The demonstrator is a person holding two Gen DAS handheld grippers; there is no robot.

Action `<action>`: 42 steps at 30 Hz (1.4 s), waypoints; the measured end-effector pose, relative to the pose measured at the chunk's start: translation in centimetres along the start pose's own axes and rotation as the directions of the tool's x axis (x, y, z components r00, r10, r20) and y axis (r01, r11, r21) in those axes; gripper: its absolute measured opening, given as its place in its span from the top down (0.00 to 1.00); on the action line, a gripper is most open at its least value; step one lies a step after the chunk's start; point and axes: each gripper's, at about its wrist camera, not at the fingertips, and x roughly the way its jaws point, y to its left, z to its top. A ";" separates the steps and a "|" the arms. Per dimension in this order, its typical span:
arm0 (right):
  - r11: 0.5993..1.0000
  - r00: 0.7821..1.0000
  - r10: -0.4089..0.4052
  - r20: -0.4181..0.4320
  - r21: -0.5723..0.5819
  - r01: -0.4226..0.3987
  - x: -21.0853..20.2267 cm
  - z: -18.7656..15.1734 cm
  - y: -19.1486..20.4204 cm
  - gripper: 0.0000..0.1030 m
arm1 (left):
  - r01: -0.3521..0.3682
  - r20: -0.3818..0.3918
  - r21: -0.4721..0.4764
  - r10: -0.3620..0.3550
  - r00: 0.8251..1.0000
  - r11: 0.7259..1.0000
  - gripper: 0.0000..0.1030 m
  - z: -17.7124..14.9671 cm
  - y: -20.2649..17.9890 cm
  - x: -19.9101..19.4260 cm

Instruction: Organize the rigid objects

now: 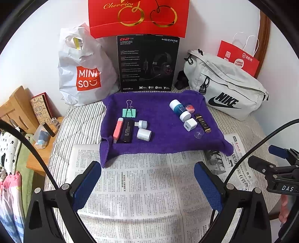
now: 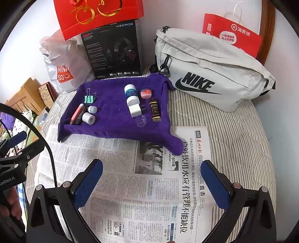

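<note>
A purple towel [image 1: 158, 114] [image 2: 114, 123] lies on a striped bed and holds small objects. On its left: a green binder clip [image 1: 129, 112], a pink pen-like tool [image 1: 118, 130], a black box [image 1: 127, 130], two small white cylinders [image 1: 143, 134]. On its right: a blue-white bottle [image 1: 179, 110] [image 2: 130, 94], a pink jar [image 2: 145, 93], a white charger cube [image 1: 190, 124] [image 2: 135, 110], a dark gold-labelled tube [image 2: 155, 110], a clear cap [image 2: 141, 121]. My left gripper [image 1: 147, 184] and right gripper [image 2: 151, 184] are both open and empty above the newspaper, short of the towel.
A newspaper [image 1: 140, 190] [image 2: 130, 187] covers the bed in front. Behind the towel stand a Miniso bag [image 1: 82, 71], a black headset box [image 1: 148, 63], a grey Nike bag [image 1: 226, 87] [image 2: 211, 69] and red paper bags [image 1: 138, 16]. A wooden side table [image 1: 37, 138] is at left.
</note>
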 end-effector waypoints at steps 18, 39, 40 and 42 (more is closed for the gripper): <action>1.000 1.000 -0.001 0.000 -0.005 0.001 -0.1 0.0 0.0 0.00 | 0.011 0.003 0.008 -0.011 1.000 1.000 0.02 -0.1 -0.1 0.0; 1.000 1.000 -0.007 -0.005 -0.010 0.007 0.1 0.2 0.2 0.00 | 0.010 0.005 0.008 -0.010 1.000 1.000 0.02 0.3 0.1 0.0; 1.000 1.000 -0.007 -0.005 -0.011 0.007 0.1 0.3 0.3 0.00 | 0.010 0.005 0.008 -0.010 1.000 1.000 0.02 0.2 0.2 0.0; 1.000 1.000 -0.008 -0.005 -0.013 0.008 0.1 0.3 0.4 0.00 | 0.013 0.006 0.006 -0.013 1.000 1.000 0.02 0.2 0.2 -0.1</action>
